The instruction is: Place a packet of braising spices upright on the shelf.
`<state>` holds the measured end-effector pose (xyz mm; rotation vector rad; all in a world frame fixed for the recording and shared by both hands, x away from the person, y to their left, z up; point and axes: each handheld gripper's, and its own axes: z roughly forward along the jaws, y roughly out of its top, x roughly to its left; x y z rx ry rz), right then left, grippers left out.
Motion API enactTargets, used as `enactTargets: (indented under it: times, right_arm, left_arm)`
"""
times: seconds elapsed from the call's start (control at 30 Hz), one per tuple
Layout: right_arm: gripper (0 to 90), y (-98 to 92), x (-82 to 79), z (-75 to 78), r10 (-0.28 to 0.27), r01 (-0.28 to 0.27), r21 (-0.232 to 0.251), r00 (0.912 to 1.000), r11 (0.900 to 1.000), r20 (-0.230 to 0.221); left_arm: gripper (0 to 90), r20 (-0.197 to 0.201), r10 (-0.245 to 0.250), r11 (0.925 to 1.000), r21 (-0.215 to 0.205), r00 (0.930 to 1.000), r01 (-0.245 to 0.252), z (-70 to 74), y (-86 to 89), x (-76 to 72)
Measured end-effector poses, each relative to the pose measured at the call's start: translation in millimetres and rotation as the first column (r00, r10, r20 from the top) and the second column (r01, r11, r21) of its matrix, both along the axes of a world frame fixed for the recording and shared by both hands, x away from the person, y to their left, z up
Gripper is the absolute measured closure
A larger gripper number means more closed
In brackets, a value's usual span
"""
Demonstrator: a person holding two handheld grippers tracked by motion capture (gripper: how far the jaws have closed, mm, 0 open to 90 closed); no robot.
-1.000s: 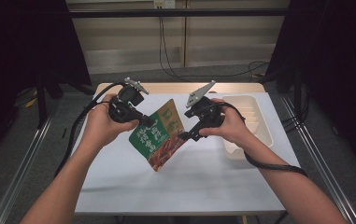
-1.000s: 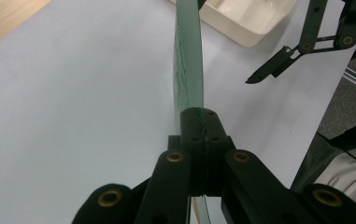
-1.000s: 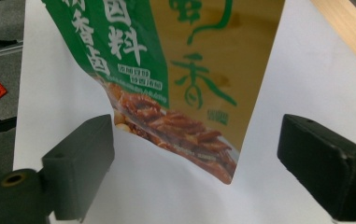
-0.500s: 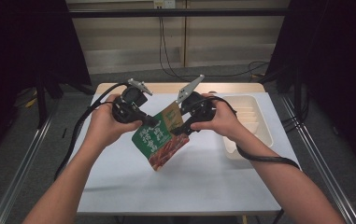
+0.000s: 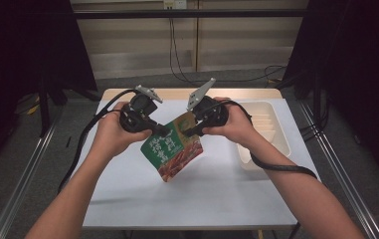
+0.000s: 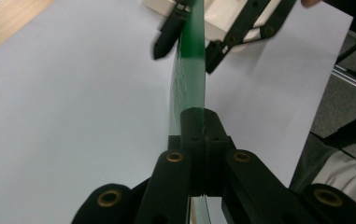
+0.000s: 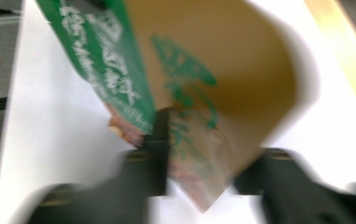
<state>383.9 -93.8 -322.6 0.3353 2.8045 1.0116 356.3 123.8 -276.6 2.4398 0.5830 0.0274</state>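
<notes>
While the left hand-held gripper [image 6: 202,140] is clamped tight on the green and tan foil snack pouch [image 5: 173,149], held up above the white worktop [image 5: 217,194], the right hand-held gripper [image 5: 189,130] sits wide open around its top edge.

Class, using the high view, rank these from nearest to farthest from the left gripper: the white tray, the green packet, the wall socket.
1. Green packet: clamped in the left gripper, mid-table.
2. White tray: on the table's right side, beyond the right hand.
3. Wall socket: on the back wall, top centre, past the table's far edge.
</notes>
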Motion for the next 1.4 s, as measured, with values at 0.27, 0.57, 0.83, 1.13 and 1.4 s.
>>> enactTargets:
  times: [0.27, 0.57, 0.83, 1.13, 1.4]
  right_arm:
    - [90.0, -5.9, -1.0, 3.0, 0.011, -0.013, -0.024, 0.9972, 1.0, -0.073]
    - [90.0, -24.2, -0.4, 0.3, -0.016, 0.015, -0.007, 0.9898, 1.0, -0.141]
    - [69.2, -16.4, 2.9, 2.6, 0.017, -0.029, -0.085, 0.9911, 0.996, -0.132]
    - [62.9, 1.1, 8.3, 16.8, 0.051, -0.062, -0.1, 0.9924, 0.993, -0.112]
    - [82.8, 20.9, 6.3, 10.9, 0.087, -0.108, -0.216, 0.9905, 0.97, -0.107]
  left_arm:
    - [83.1, -0.016, 0.006, 0.9988, -0.049, 0.9999, -0.007, -6.6, 7.2, 1.1]
    - [89.6, 0.009, -0.004, 0.9994, -0.035, 0.9999, 0.004, -19.1, 21.2, -1.7]
    - [90.0, 0.054, -0.061, 0.9981, -0.004, 0.9967, 0.061, -16.6, 11.1, -2.5]
    - [90.0, 0.049, -0.054, 0.9979, -0.033, 0.9974, 0.056, -17.1, 5.6, 0.9]
    - [69.8, 0.059, 0.004, 0.9957, -0.093, 0.9983, 0.001, -16.6, 15.8, 1.0]
